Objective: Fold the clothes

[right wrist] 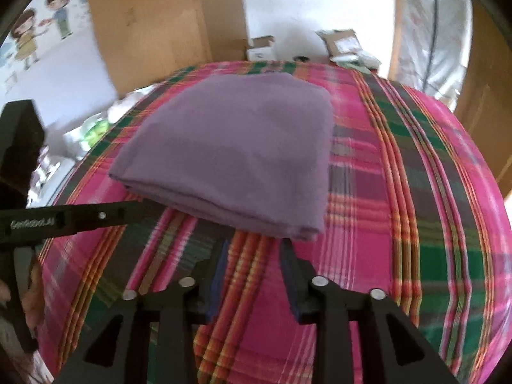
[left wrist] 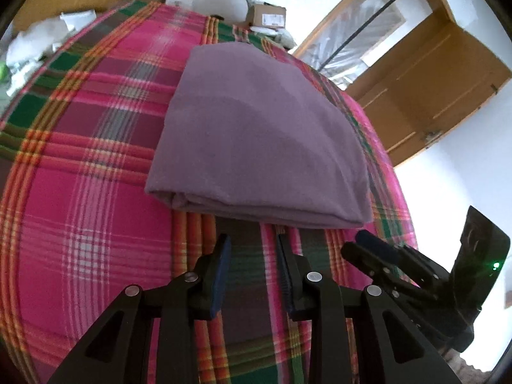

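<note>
The purple cloth (left wrist: 256,134) lies folded in a neat stack mid-bed (left wrist: 80,166), nearer the far edge. The left gripper (left wrist: 252,249) and right gripper (right wrist: 256,252) hover before it, jaws apart and empty. Folding looks done, though further folds remain possible.

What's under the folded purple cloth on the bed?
The folded purple cloth lies flat on a pink, green and orange plaid bedspread, which shows all around it. Whatever sits directly beneath, or between its stacked layers, is covered and cannot be seen.

"GenRobot.ai" in pale letters on left claw (right wrist: 73,217)
</note>
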Tool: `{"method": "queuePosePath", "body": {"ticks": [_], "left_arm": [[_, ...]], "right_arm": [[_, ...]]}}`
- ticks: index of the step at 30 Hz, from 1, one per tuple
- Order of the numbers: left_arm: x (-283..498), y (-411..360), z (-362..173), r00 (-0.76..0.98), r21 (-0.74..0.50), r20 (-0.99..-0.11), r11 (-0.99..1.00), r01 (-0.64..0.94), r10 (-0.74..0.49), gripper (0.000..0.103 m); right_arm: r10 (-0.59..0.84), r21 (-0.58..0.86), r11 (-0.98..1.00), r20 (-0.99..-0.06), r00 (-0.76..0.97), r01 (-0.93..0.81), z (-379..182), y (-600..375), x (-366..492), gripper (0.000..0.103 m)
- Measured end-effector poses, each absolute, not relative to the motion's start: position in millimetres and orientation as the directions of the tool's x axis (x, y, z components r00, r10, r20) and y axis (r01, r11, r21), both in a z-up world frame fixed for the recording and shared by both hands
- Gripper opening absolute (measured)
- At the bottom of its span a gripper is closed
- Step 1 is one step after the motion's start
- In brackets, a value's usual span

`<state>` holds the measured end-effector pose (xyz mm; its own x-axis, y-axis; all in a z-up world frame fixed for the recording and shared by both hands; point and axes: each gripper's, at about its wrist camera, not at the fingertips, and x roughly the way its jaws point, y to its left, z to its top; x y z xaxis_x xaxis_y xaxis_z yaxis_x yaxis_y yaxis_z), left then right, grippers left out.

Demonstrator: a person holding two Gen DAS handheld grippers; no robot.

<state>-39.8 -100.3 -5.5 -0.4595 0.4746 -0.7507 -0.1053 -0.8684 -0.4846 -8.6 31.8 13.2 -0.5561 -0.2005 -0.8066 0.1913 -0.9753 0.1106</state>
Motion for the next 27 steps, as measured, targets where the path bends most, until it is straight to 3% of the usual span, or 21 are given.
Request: {"method": "queuePosePath", "body": {"ticks": [8,11,15,25,27], "left_arm": [[-28.4,-80.4,1.6,-0.562,-0.300,-0.777,-0.952,-0.065,0.283,0.033],[-29.3,-74.3,2.2,-0.594,-0.224,-0.780,-0.974,-0.029,0.197,0.046],[-31.3,-63.6,3.6,-0.611,-0.159,-0.776,-0.986,-0.055,0.160,0.046],[-29.2,-60.2,-4.0,-0.633,-0.064,-0.770,-0.997,-0.050,0.081,0.047],[-28.3,-57.9,-4.2,-0.636,-0.051,-0.769,-0.998,-0.046,0.069,0.047]], "right_arm": [[-0.128,0.085,-0.991,-0.809,-0.573,0.102,7.1,27.3,-9.9,0.053],[-0.098,0.060,-0.995,-0.807,-0.582,0.084,4.2,23.3,-9.3,0.059],[-0.066,0.016,-0.996,-0.802,-0.593,0.090,1.2,17.4,-11.6,0.066],[-0.032,-0.005,-0.998,-0.803,-0.595,0.060,-1.8,23.0,-20.4,0.072],[-0.023,-0.009,-0.999,-0.805,-0.593,0.051,-2.7,25.2,-21.0,0.079]]}}
